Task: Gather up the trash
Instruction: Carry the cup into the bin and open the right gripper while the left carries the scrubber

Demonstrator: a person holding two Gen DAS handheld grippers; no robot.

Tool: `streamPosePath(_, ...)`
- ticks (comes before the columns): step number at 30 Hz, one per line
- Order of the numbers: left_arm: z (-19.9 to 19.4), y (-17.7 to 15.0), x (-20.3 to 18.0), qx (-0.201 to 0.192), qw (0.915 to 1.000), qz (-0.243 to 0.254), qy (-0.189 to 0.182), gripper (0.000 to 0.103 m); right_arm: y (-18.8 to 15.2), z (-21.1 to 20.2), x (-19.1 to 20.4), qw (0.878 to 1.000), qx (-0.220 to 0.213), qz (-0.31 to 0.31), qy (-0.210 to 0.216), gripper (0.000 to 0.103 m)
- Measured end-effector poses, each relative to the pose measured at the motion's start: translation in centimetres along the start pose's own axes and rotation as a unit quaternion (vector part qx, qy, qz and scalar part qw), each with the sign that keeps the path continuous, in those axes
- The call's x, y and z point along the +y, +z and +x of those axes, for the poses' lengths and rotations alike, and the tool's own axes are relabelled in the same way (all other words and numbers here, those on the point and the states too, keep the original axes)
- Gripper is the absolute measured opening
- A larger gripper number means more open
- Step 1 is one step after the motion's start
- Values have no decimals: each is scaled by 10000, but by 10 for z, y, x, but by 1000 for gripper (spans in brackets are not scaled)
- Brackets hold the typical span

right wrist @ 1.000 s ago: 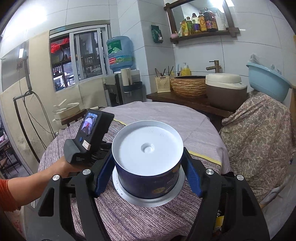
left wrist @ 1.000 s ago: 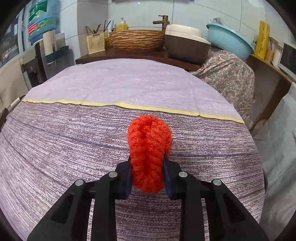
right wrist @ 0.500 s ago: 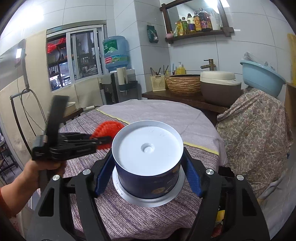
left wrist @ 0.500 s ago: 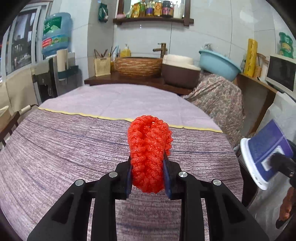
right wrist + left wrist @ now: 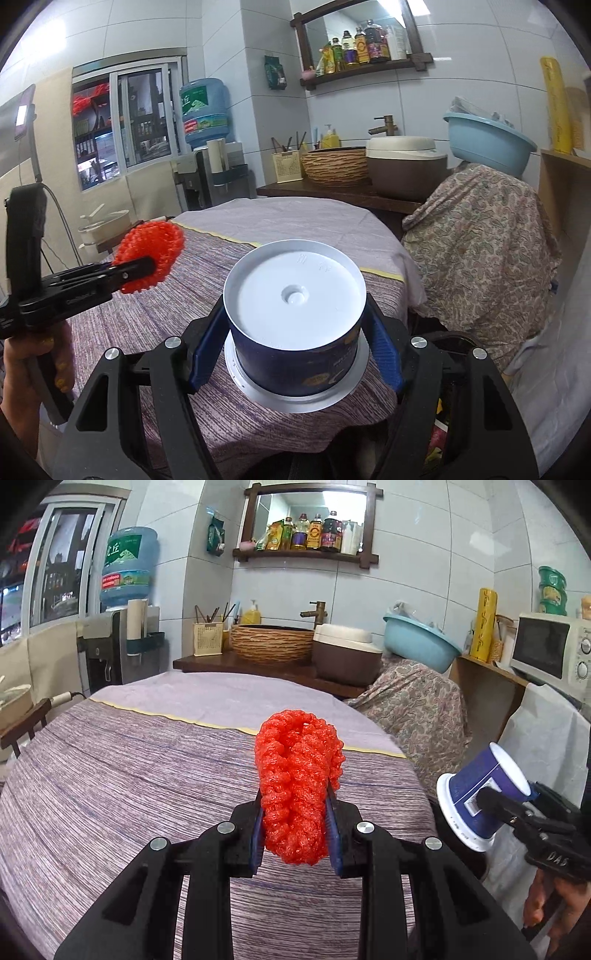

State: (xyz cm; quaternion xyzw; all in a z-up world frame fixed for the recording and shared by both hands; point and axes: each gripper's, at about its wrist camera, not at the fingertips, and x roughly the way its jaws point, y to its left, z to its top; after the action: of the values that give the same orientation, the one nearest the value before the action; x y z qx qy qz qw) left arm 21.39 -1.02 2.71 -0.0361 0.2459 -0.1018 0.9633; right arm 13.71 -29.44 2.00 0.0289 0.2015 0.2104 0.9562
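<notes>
My left gripper [image 5: 294, 830] is shut on a red foam net [image 5: 298, 782], held above the round table [image 5: 110, 775]. The net also shows in the right wrist view [image 5: 149, 254], at the left. My right gripper [image 5: 295, 354] is shut on a dark blue paper cup with a white base [image 5: 293, 306], base toward the camera, held past the table's right front edge. In the left wrist view the cup [image 5: 480, 797] shows at the right, off the table's edge. A dark bin opening [image 5: 443, 406] with some coloured wrappers lies below the right gripper.
The table has a striped purple cloth [image 5: 155, 317]. Behind it stand a wooden counter with a wicker basin [image 5: 271, 642], a rice cooker [image 5: 345, 653] and a blue basin [image 5: 421, 638]. A patterned cloth [image 5: 476, 251] covers furniture at the right. A water dispenser [image 5: 125, 627] stands at the left.
My left gripper has lifted and tilted up with the red net, bringing the wall shelf into view. The right gripper with the cup has come closer alongside it at the table's right edge.
</notes>
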Motion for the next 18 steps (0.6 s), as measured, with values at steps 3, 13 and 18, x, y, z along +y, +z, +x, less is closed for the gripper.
streamPosePath(3, 3, -4, -14, 51, 9999, 14, -141, 27, -9, -7, -6, 9998, -12, 24, -221, 70)
streamPosePath(13, 16, -14, -71, 100, 9975, 333, -620, 27, -37, -28, -48, 9959, 91, 315, -844, 70)
streamPosePath(18, 27, -20, -96, 200, 9950, 433, -873, 27, -54, -33, -76, 9916, 205, 515, -1166, 70)
